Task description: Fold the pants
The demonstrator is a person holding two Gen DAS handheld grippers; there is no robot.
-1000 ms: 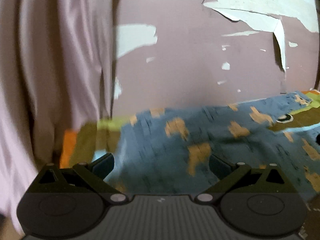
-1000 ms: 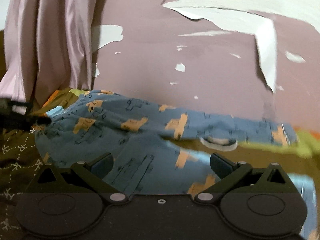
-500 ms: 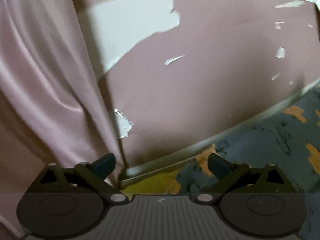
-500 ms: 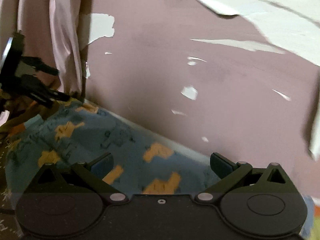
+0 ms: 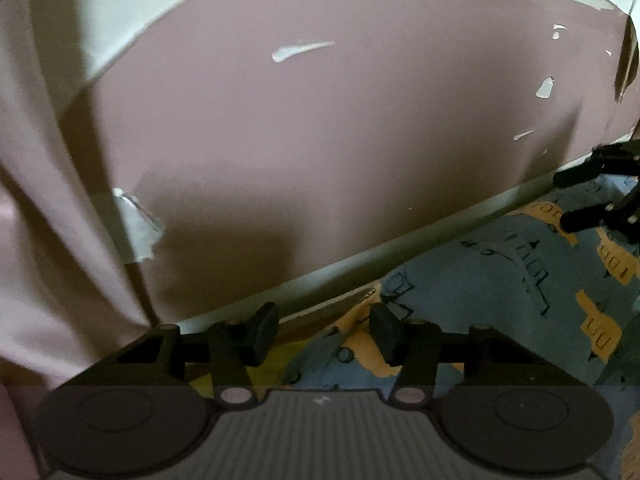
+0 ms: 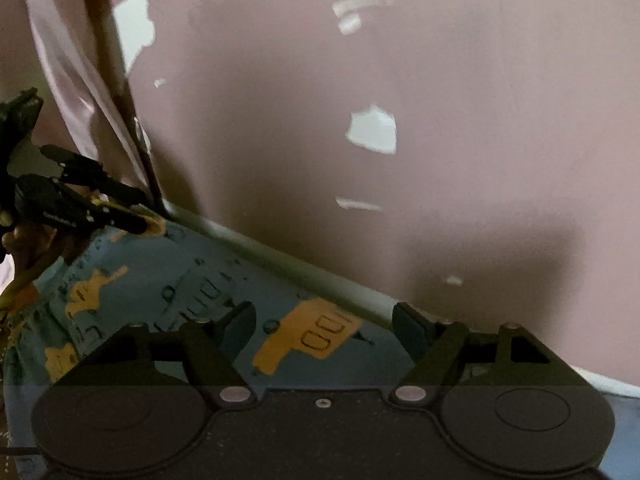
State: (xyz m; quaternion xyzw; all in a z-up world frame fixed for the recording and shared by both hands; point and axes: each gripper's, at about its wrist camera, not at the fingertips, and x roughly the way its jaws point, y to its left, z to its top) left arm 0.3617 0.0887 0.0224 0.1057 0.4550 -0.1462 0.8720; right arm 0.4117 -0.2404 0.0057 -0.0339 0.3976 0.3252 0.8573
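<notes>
The pants are blue with orange vehicle prints and lie against the foot of the wall; they fill the lower part of the right wrist view. My left gripper is open, its jaws partly narrowed, low over the pants' far left corner. My right gripper is open and low over the pants' far edge. Each gripper shows in the other's view: the right one at the right edge, the left one at the left edge.
A pink wall with peeled white patches stands close ahead. A pale pink curtain hangs at the left. A white ledge runs along the wall's foot. Yellow-green bedding shows under the pants.
Both grippers have moved forward and down to the pants' far edge by the wall. The left jaws have narrowed markedly, the right jaws a little.
</notes>
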